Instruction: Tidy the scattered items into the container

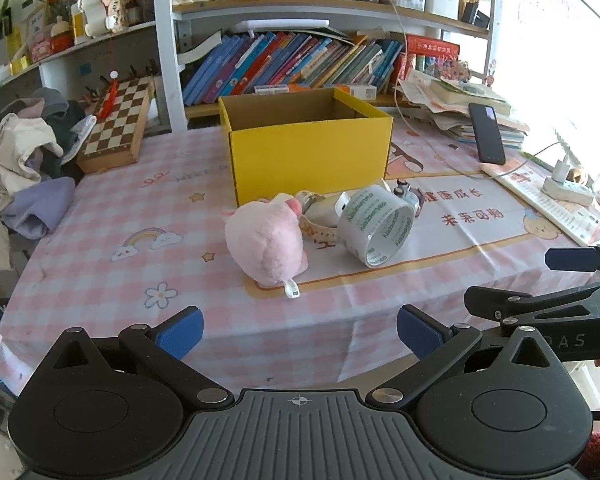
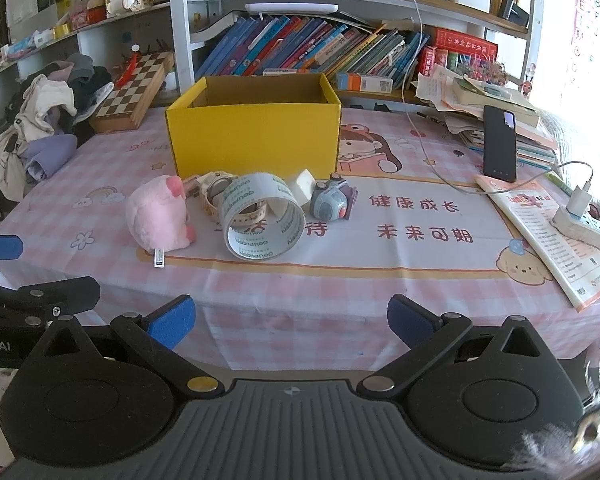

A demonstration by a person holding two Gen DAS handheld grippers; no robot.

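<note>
Both my grippers hang back off the near table edge, left gripper (image 1: 300,334) and right gripper (image 2: 291,322) each spread wide and holding nothing; the yellow box (image 2: 256,136) stands open-topped at mid-table, and the clutter sits just before it. I judge the pink plush (image 1: 266,242) the easiest first pick for my left, so I'd come in low, straddle its body and close gently; the tape roll (image 2: 263,218) leans tilted against a watch (image 2: 216,190), so I'd take it by the rim with my right, leaving the small toy camera (image 2: 331,202) until afterwards.
</note>
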